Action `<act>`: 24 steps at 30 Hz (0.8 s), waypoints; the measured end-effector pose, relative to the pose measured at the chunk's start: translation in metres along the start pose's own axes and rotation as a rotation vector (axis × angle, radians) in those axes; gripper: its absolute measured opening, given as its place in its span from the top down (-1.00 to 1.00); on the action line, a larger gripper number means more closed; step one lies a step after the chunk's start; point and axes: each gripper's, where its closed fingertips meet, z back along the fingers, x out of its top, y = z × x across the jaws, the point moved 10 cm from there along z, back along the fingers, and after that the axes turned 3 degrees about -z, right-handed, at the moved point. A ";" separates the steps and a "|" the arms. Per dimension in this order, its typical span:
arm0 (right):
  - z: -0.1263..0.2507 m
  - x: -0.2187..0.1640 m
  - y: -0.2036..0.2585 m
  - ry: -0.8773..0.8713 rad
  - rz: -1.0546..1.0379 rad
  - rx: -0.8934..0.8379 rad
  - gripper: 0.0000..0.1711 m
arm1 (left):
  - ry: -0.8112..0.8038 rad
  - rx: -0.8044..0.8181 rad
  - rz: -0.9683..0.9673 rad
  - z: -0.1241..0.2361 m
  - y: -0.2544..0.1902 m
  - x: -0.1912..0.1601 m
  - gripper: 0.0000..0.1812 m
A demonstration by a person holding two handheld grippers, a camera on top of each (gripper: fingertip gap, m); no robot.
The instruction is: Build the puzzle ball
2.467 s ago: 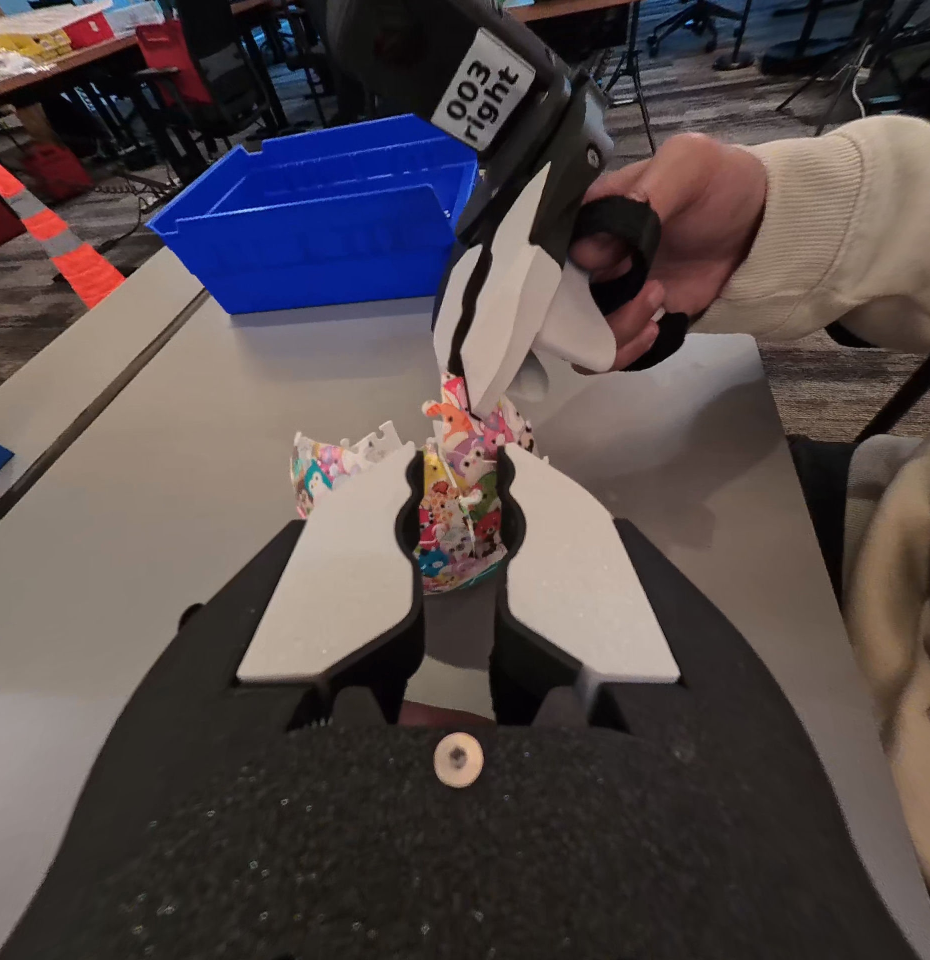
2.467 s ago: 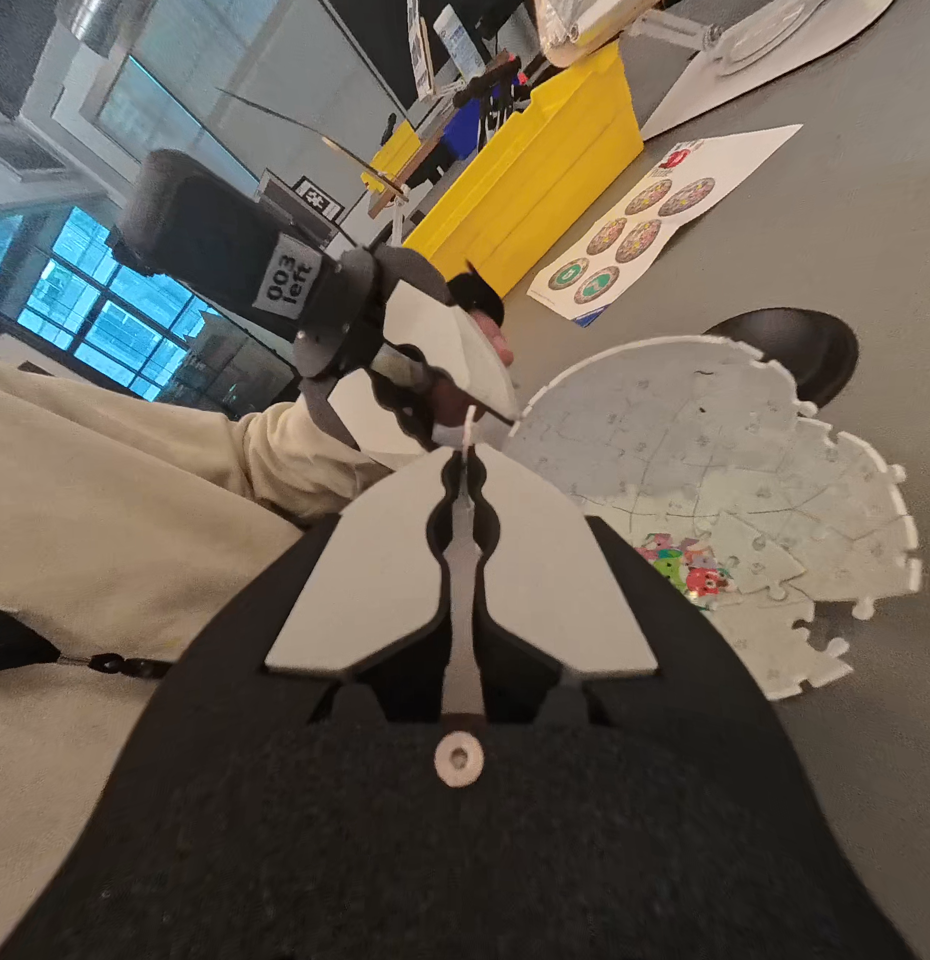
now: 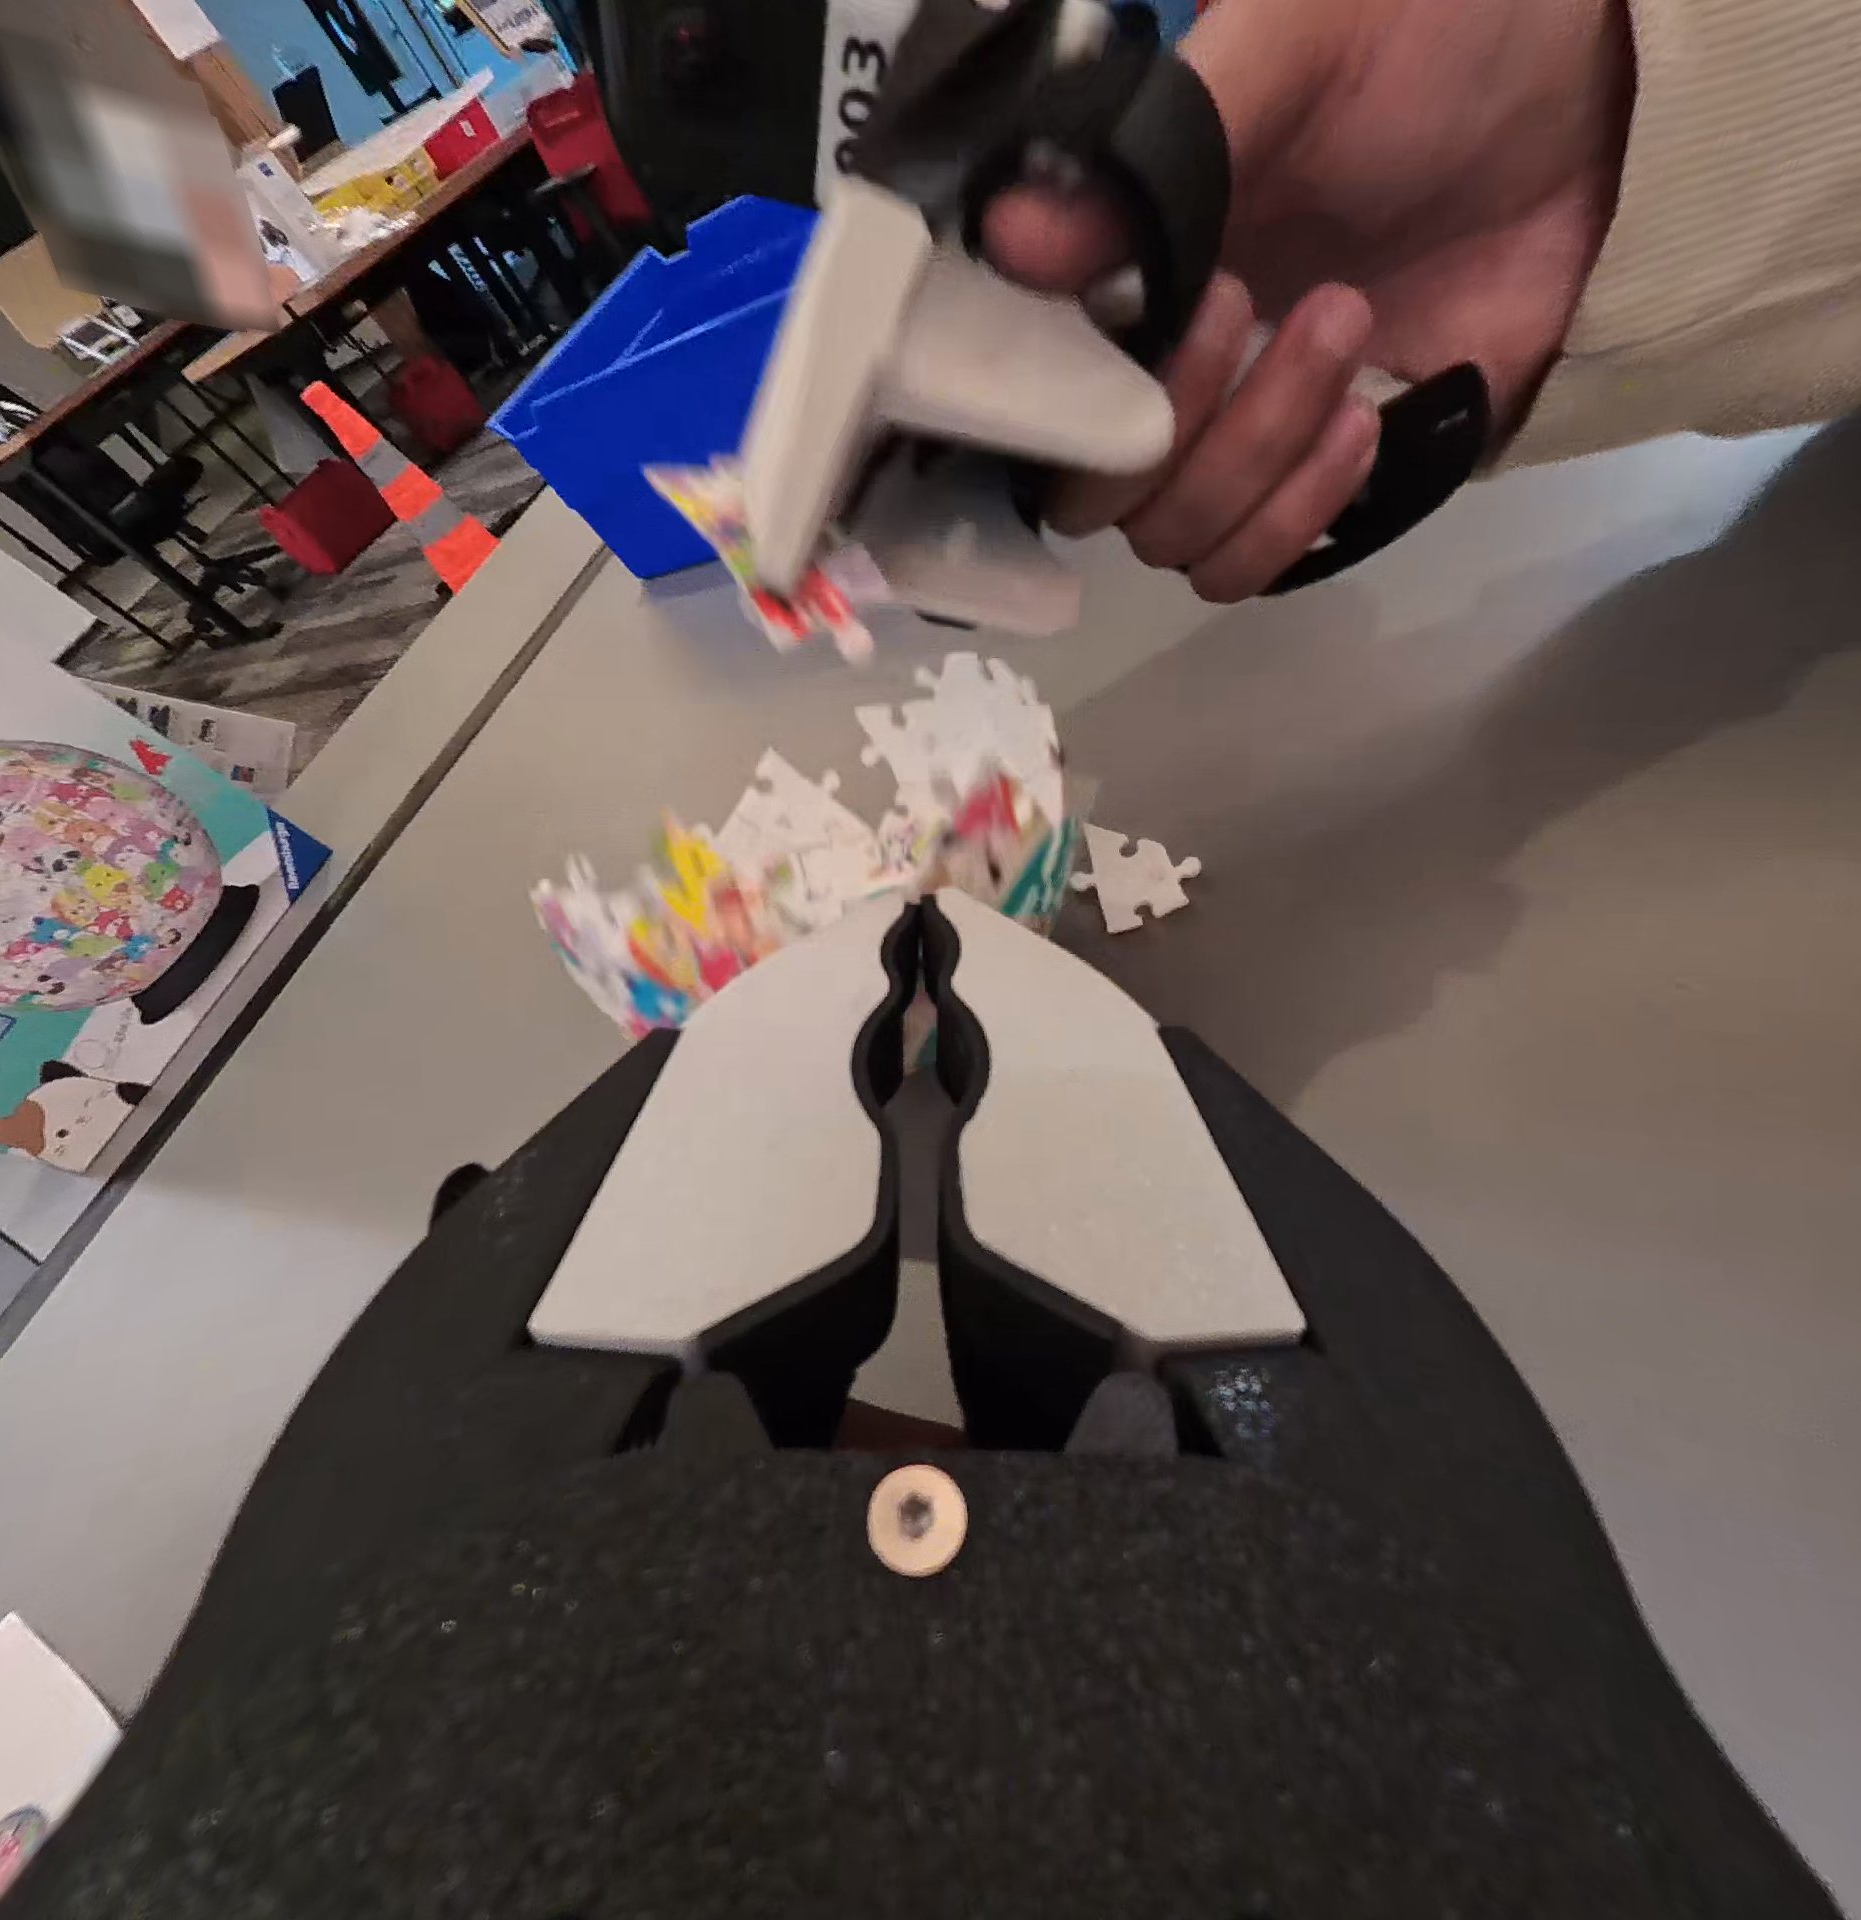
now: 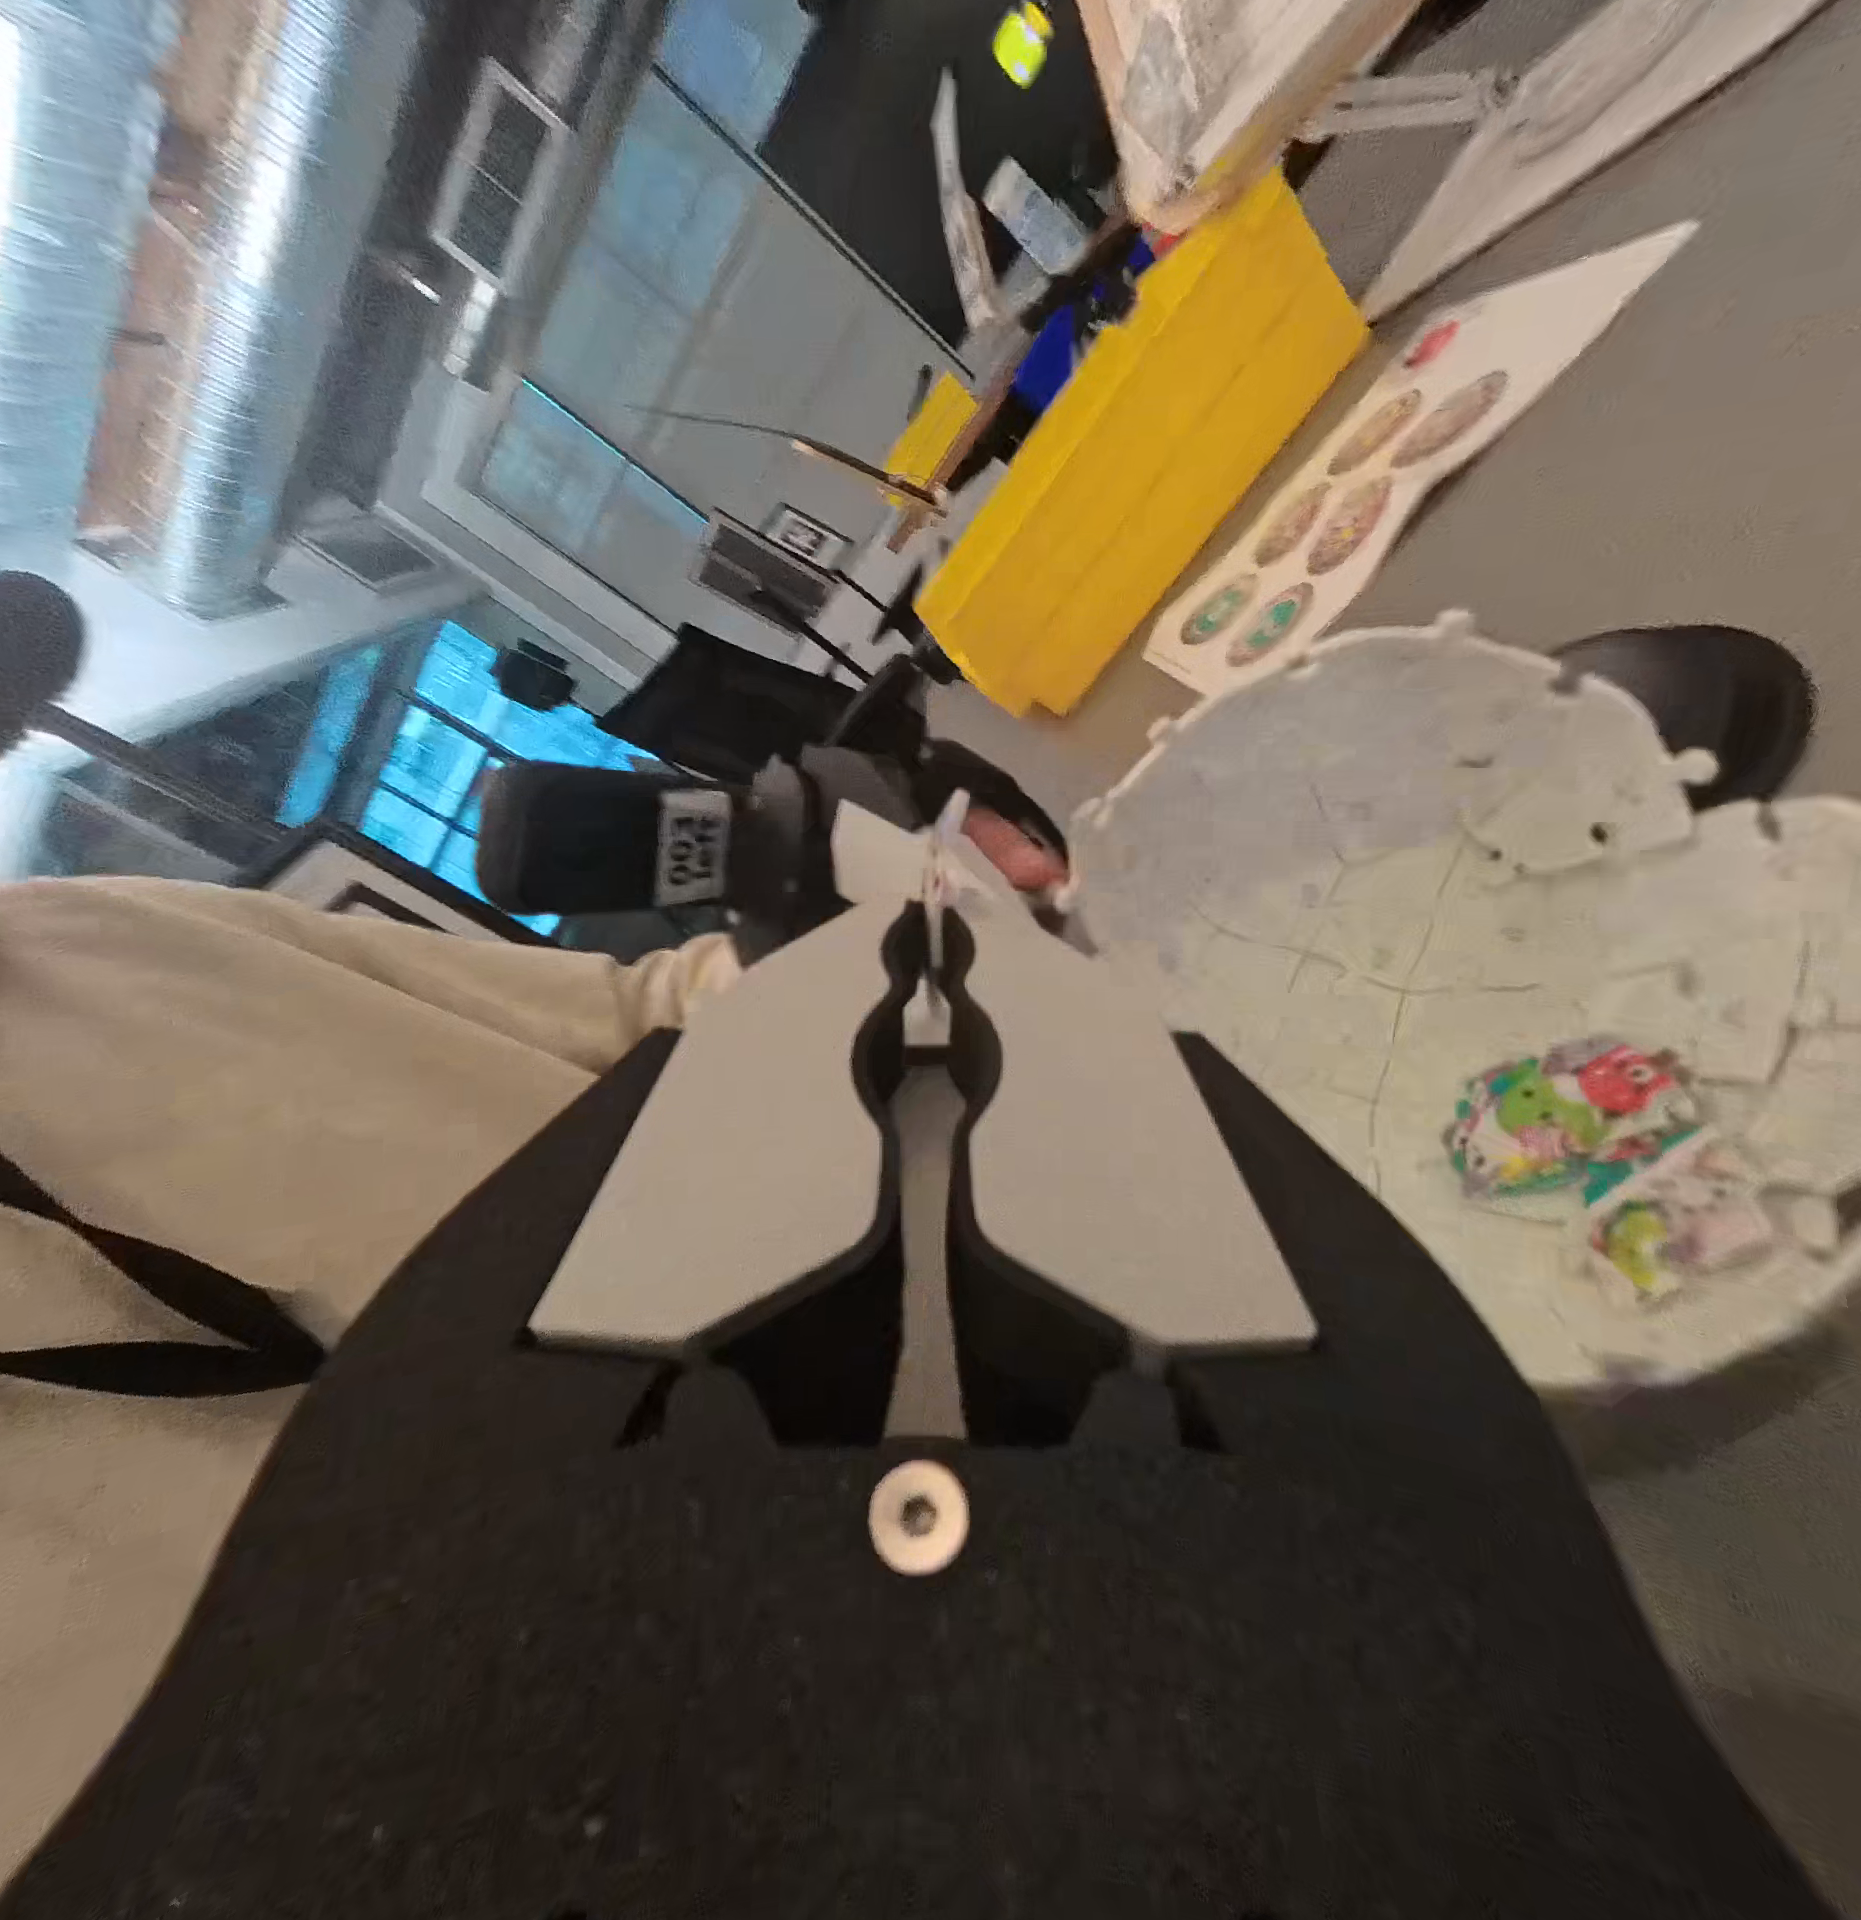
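Note:
The half-built puzzle ball (image 3: 801,842) is an open shell on the grey table (image 3: 1528,831), colourful outside and white inside. In the right wrist view the shell (image 4: 1425,935) holds loose colourful pieces (image 4: 1570,1132). My left gripper (image 3: 921,916) is shut, its tips pinching the shell's near rim; it also shows in the right wrist view (image 4: 1051,883). My right gripper (image 4: 931,914) is shut on a thin puzzle piece (image 4: 941,883) seen edge-on. In the left wrist view the right gripper (image 3: 832,582) holds this colourful piece (image 3: 780,561) in the air above the shell.
A loose white piece (image 3: 1139,878) lies right of the shell. A blue bin (image 3: 677,395) stands behind it and the puzzle box (image 3: 95,914) lies at the left. A yellow bin (image 4: 1144,457), a printed sheet (image 4: 1373,488) and a black stand (image 4: 1715,707) lie beyond the shell. My hands' fingertips stand some 5 cm from each other.
My left jaws have closed on the shell's rim. My right gripper has lifted up and away from the shell with a piece. The left view has swung left.

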 end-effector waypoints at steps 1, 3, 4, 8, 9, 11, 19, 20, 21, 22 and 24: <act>0.000 -0.002 0.000 0.028 0.032 -0.057 0.98 | -0.018 0.007 0.009 0.001 0.000 0.001 1.00; 0.002 -0.002 0.011 0.014 0.090 -0.063 0.98 | -0.029 -0.015 0.041 0.001 0.001 0.003 1.00; 0.008 0.002 0.021 0.012 0.159 -0.108 0.98 | -0.017 -0.020 0.050 0.000 0.001 0.003 0.96; 0.087 0.043 0.055 0.017 0.463 -0.734 0.98 | 0.005 -0.017 0.067 0.004 -0.003 -0.001 0.92; 0.119 0.056 0.057 0.009 0.492 -0.922 0.98 | 0.008 -0.019 0.072 0.005 -0.005 -0.001 0.92; 0.187 0.078 0.044 0.035 0.482 -1.286 0.97 | 0.021 -0.030 0.080 0.002 -0.009 -0.001 0.89; 0.265 0.080 -0.026 0.200 0.306 -1.535 0.41 | 0.197 -0.141 0.154 -0.039 -0.045 -0.001 0.70; 0.255 0.077 -0.013 0.149 0.340 -1.507 0.43 | 0.210 -0.134 0.166 -0.045 -0.049 0.000 0.68; 0.241 0.071 0.003 0.109 0.375 -1.476 0.46 | 0.233 -0.137 0.157 -0.050 -0.053 0.002 0.66; 0.225 0.063 0.019 0.066 0.414 -1.433 0.49 | 0.254 -0.098 0.149 -0.054 -0.055 0.003 0.66; 0.182 0.037 0.042 -0.004 0.465 -1.234 0.59 | 0.274 -0.044 0.167 -0.062 -0.052 0.005 0.64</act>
